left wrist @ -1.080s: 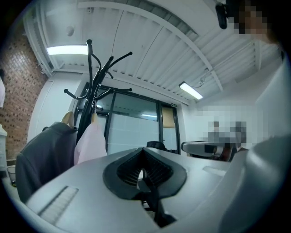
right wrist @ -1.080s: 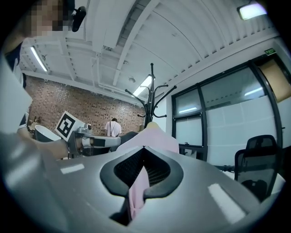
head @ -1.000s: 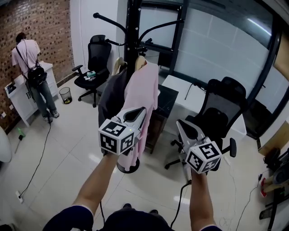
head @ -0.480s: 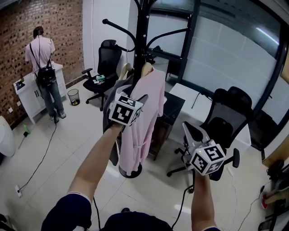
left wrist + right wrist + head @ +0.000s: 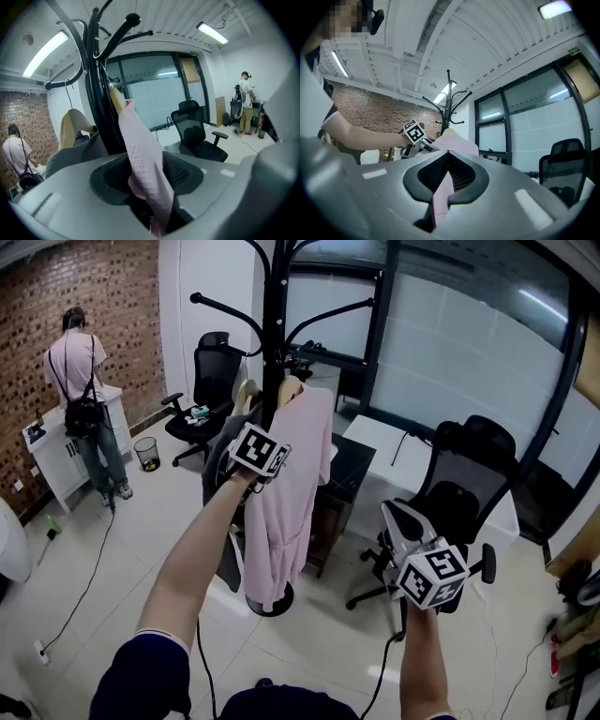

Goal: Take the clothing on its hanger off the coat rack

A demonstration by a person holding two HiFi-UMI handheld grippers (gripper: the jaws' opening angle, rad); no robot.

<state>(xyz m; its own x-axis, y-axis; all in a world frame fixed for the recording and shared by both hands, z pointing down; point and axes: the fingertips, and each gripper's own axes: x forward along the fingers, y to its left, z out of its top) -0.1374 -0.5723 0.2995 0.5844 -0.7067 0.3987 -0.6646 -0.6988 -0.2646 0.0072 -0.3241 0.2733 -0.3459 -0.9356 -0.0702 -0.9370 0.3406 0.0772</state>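
A pink garment hangs on a wooden hanger from the black coat rack. Beside it, on a second hanger, hangs a grey garment. My left gripper is stretched out against the pink garment's upper part. In the left gripper view the pink fabric runs between the wide jaws of the left gripper, with a gap on each side. These jaws sprang open and have just been closing a little. My right gripper is shut and empty, held back near the office chair; its tips meet in the right gripper view.
A black office chair and a white desk stand to the right of the rack, with a dark cabinet behind it. Another chair is at the back left. A person stands by the brick wall. A cable lies across the floor.
My left arm has reached forward from in front of me to the pink garment, and its jaws have opened around the fabric. The right gripper has hardly shifted.
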